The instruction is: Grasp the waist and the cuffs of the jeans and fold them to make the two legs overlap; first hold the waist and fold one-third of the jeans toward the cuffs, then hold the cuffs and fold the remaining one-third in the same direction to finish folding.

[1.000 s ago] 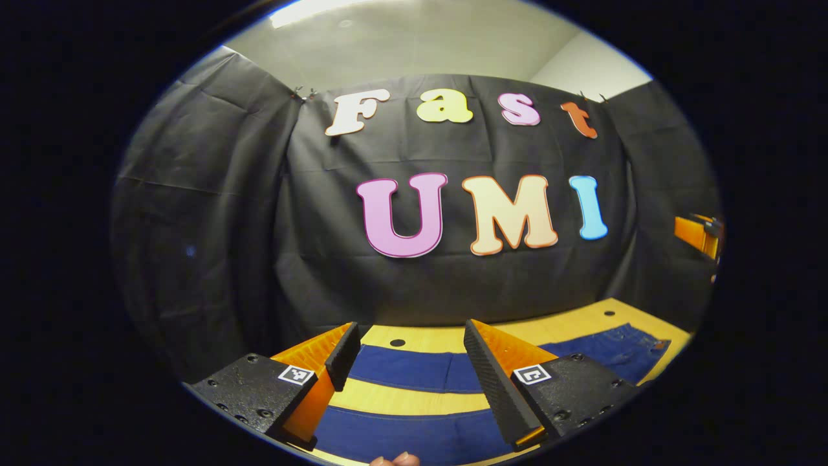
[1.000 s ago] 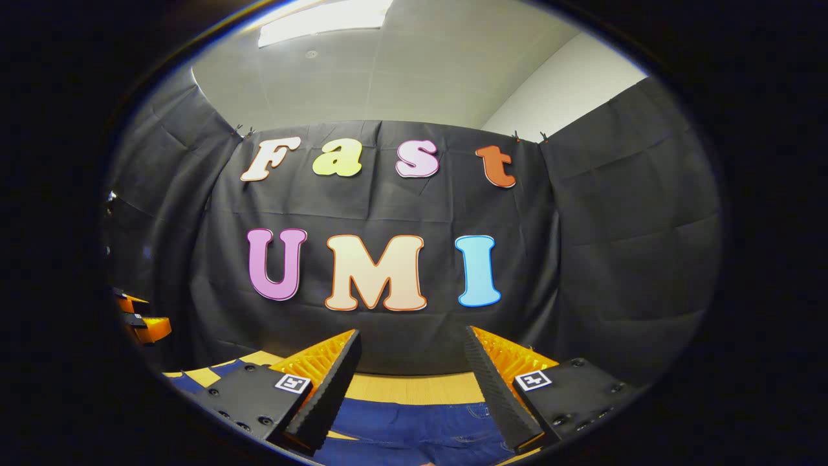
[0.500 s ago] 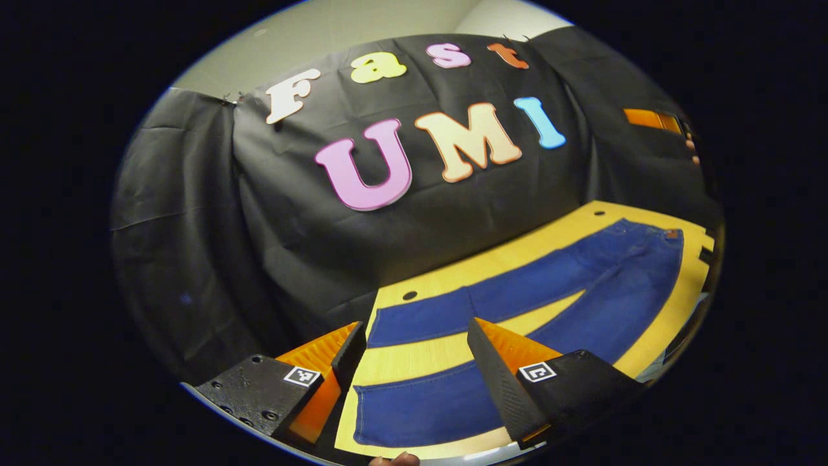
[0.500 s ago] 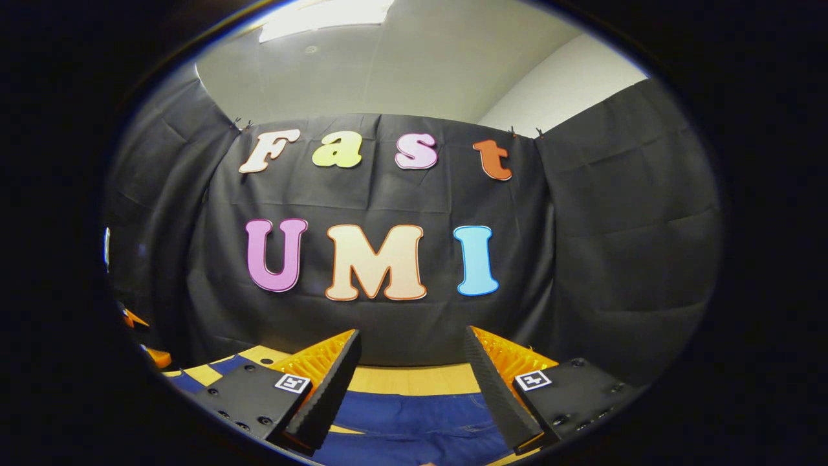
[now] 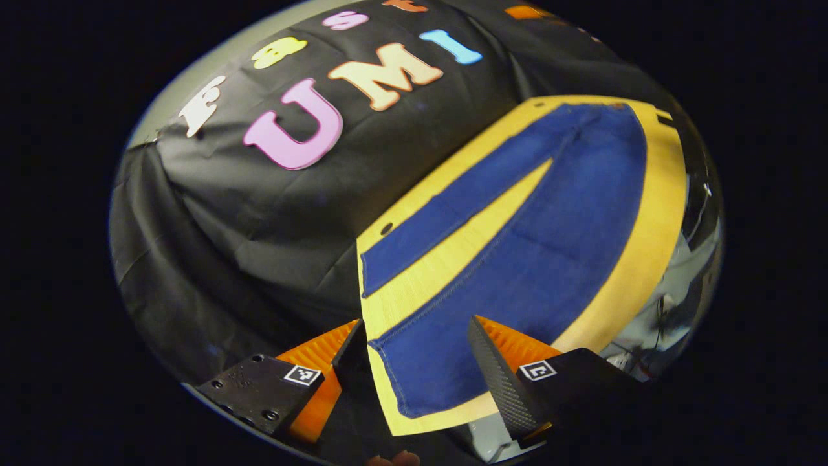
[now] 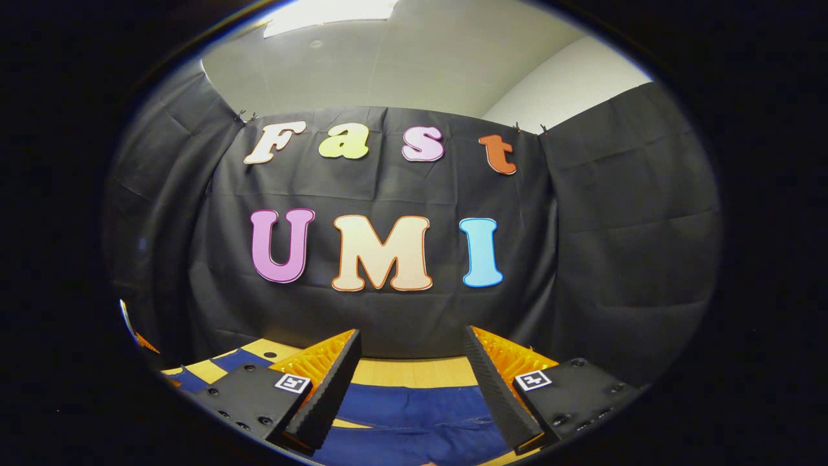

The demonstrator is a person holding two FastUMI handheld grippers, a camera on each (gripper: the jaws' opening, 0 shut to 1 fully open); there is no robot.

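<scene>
Left gripper view: jeans (image 5: pixel 517 239) beyond parted tool (image 5: pixel 420 362).

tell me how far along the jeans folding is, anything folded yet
Nothing is folded yet. In the left gripper view the jeans lie flat on the yellow table, the two legs spread apart with bare table between them. In hand: the left gripper is open, pointing at the near cuff without gripping it; the right gripper is open above the denim. Left: overlapping the legs, then both one-third folds.

Black cloth (image 6: pixel 621 246) walls the booth behind a yellow wooden table (image 5: pixel 653 213); above, a white ceiling (image 6: pixel 414 71) with a bright light (image 6: pixel 330 11).
</scene>
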